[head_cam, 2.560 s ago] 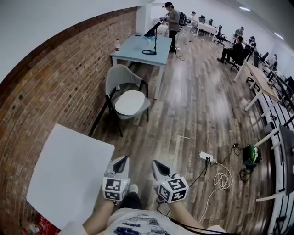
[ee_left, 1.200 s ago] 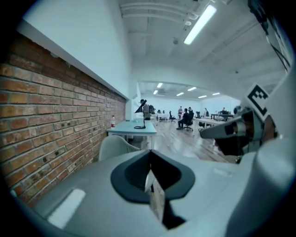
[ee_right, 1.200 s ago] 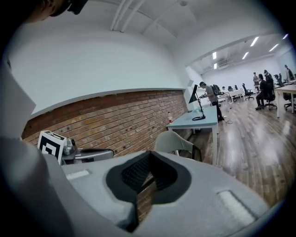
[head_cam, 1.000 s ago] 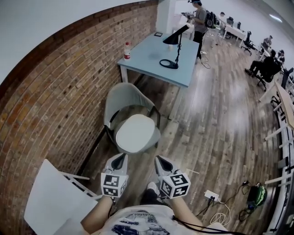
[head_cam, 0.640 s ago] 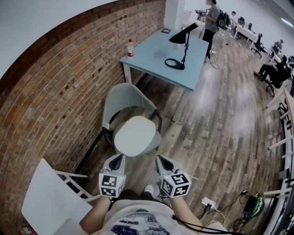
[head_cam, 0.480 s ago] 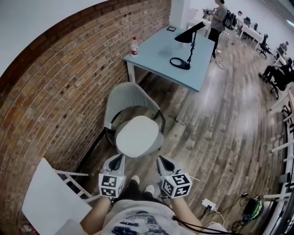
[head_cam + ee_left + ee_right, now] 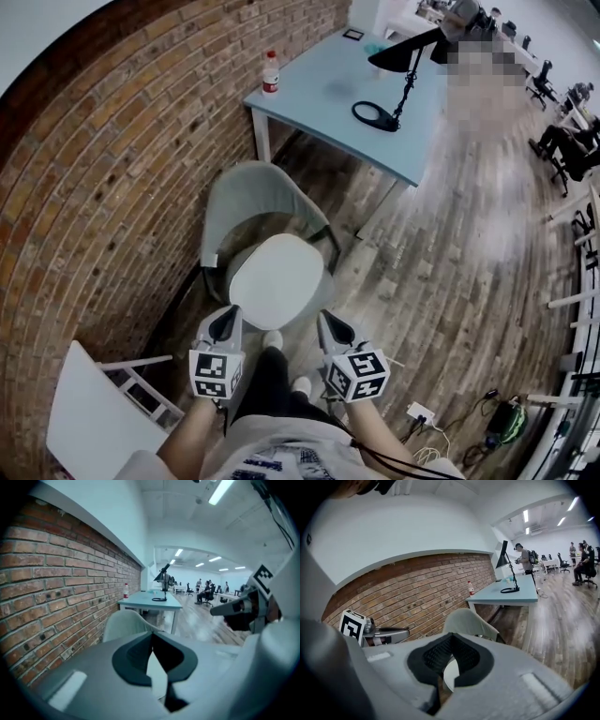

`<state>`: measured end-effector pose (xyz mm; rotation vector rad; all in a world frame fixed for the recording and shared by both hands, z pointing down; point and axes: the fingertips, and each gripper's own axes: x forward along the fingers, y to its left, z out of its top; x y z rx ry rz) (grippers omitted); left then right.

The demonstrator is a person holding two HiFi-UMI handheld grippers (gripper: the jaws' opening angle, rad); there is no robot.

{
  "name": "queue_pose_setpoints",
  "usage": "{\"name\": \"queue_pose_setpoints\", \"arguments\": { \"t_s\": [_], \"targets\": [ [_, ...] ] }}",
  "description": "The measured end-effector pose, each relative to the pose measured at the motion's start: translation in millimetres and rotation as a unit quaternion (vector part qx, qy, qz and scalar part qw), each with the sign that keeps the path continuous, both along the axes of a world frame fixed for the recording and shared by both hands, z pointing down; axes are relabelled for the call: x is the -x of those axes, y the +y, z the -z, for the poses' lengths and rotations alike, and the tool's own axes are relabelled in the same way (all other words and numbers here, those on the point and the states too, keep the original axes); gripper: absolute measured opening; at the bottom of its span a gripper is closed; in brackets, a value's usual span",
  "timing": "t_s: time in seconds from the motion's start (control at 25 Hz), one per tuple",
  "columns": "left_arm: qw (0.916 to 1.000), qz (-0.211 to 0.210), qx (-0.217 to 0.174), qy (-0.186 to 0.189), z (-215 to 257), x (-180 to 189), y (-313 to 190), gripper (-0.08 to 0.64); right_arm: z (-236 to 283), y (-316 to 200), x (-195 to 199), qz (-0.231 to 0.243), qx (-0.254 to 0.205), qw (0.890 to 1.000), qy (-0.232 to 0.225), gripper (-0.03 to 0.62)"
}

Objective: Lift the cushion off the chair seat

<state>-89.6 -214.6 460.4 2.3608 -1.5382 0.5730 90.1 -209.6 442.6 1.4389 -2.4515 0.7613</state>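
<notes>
A white rounded cushion lies on the seat of a grey shell chair with black legs, standing by the brick wall. My left gripper is shut and hovers at the cushion's near left edge, apart from it. On the near right edge my right gripper is also shut, with nothing held. In the left gripper view the chair back shows above the closed jaws, with a sliver of cushion between them. The right gripper view shows the chair back and a strip of cushion too.
A light blue table stands beyond the chair with a black desk lamp and a bottle. The brick wall runs along the left. A white chair is at the near left. Cables and a power strip lie on the wooden floor at right.
I have walked up to the chair: it grew larger and nearer in the head view. Both grippers moved forward and down toward the cushion's near edge, staying shut.
</notes>
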Motion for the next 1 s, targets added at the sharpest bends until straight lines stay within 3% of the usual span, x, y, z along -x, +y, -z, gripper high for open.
{"name": "queue_pose_setpoints", "arguments": {
  "t_s": [0.4,0.76,1.0],
  "targets": [
    [0.9992,-0.008,0.039,-0.007,-76,30,-89,-0.009,-73,-83,0,-0.039,0.036,0.998,0.025,-0.002],
    [0.9967,-0.049,0.065,-0.007,-179,24,-136,-0.009,-166,-127,16,-0.053,0.068,0.996,0.033,-0.002],
    [0.9948,-0.063,0.079,-0.012,-238,17,-159,-0.009,-225,-146,7,-0.081,0.081,0.993,0.038,-0.002]
  ]
}}
